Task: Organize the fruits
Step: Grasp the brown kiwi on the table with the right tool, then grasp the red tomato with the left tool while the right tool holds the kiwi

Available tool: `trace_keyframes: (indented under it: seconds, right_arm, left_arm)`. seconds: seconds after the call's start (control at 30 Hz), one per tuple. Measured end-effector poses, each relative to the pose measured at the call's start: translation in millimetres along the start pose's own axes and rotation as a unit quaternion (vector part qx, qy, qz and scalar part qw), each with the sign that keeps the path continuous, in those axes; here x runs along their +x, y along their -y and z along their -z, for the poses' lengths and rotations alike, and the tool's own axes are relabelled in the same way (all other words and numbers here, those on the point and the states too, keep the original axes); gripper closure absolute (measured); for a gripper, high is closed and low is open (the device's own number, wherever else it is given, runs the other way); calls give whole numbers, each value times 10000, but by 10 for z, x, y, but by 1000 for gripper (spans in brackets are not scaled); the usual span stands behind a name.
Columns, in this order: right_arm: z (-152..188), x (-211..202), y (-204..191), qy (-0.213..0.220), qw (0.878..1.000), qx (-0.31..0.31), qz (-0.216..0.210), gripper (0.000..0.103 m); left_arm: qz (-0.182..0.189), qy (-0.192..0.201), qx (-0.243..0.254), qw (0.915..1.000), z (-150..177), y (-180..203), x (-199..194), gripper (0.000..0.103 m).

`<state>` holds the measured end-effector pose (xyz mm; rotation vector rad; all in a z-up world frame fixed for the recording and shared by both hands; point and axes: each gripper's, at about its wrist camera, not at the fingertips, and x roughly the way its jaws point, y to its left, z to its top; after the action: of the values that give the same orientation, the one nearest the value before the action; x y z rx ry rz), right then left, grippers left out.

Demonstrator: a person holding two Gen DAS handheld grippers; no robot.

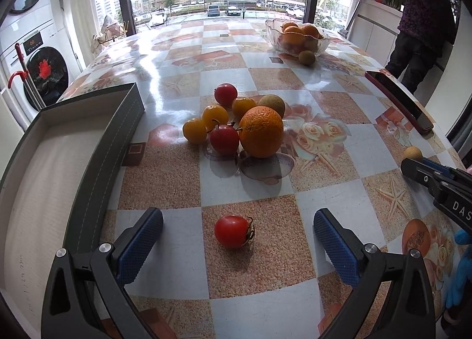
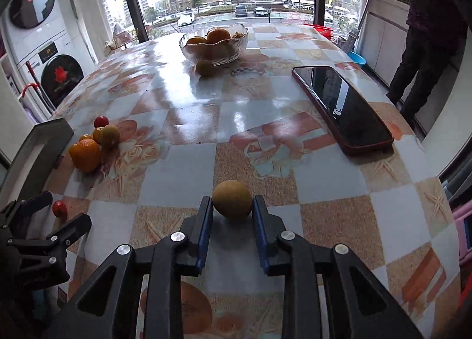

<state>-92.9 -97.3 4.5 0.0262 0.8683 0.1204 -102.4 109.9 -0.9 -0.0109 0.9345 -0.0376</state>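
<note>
Blue pads of the right claw [image 2: 232, 212] are pressing both sides of a small yellow-green fruit [image 2: 232, 203], which is sitting on the table [image 2: 324, 179] between them, held only at the fingertips. Left claw [image 1: 238, 238] is standing wide open and empty, a red tomato [image 1: 233, 231] lying between its fingers, the fruit pile [image 1: 261, 131] beyond, the box [image 1: 97, 161] to its left. Risk: the round fruit is likely to squirt forward from so shallow a grip and roll toward the phone [image 2: 343, 108]. Whether it is lifting clear is not discernible; the box's near end is cut off.
</note>
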Motion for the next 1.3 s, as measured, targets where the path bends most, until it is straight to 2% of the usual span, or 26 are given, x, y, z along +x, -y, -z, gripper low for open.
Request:
trace_keyframes:
  seconds: [0.4, 1.1, 1.13, 1.2, 1.23, 1.27, 1.3]
  right_arm:
    - [-14, -8, 85, 147, 9994, 263, -185, 74]
    - [3, -9, 37, 130, 9998, 120, -13, 74]
    - [5, -11, 37, 132, 9998, 122, -15, 74]
    - [3, -9, 36, 132, 9998, 124, -17, 74]
    - [4, -10, 35, 131, 9998, 121, -13, 74]
    - [4, -10, 35, 131, 9998, 118, -10, 74]
    - [3, -9, 34, 130, 9999, 114, -5, 74]
  left_arm:
    - [-10, 34, 1, 10000, 6, 9, 2, 0]
    - [-95, 36, -31, 9999, 6, 8, -7, 0]
    - [-146, 52, -54, 9999, -1, 7, -14, 2]
    - [-105, 156, -101, 9998, -4, 1, -60, 31]
    - [-109, 146, -98, 9998, -5, 8, -74, 34]
    - [-85, 143, -87, 9998, -4, 21, -90, 46]
    - [-58, 155, -33, 9999, -2, 41, -109, 66]
